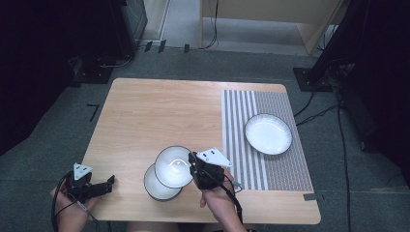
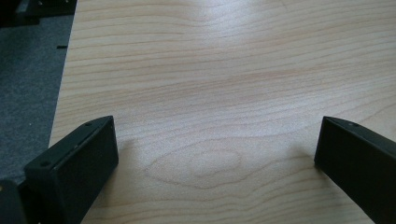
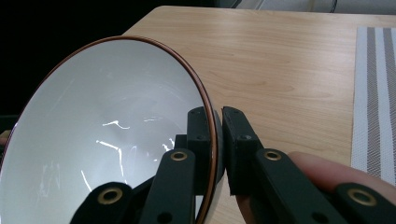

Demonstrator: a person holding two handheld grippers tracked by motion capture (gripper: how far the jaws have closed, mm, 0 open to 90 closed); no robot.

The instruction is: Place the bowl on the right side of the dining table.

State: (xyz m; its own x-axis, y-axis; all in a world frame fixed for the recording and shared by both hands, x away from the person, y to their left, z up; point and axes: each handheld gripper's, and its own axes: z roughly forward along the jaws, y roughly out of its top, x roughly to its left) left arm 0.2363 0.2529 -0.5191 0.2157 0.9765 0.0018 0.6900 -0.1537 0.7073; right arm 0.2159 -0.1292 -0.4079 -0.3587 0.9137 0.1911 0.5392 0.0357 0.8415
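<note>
At 7 o'clock on the table (image 1: pixel 145 116), nearest the person, the left gripper (image 1: pixel 104 186) lies low at the near-left corner, its jaws wide apart with nothing between them; the left gripper view confirms this, with bare wood grain between the two black jaws and grey floor past the table edge at 9 o'clock.

At 6 o'clock the right gripper (image 1: pixel 193 166) is clamped on the rim of a white bowl (image 1: pixel 174 166), lifted and tilted. The right gripper view gives what the high view cannot: one jaw sits inside the bowl (image 3: pixel 107 135) and the other outside, pinching the thin brown-edged rim, with a fingertip (image 3: pixel 322 172) showing behind the jaws. The high view alone shows a second bowl (image 1: pixel 157 186) resting on the table under the lifted one, just toward 7 o'clock of it; whether the two touch I cannot tell.

Farther off, at 3 o'clock, a striped mat (image 1: pixel 270 159) covers the right part of the table, and a white plate (image 1: pixel 268 134) lies on it, well apart from the bowls. The mat's edge (image 3: pixel 373 93) also shows in the right gripper view.
</note>
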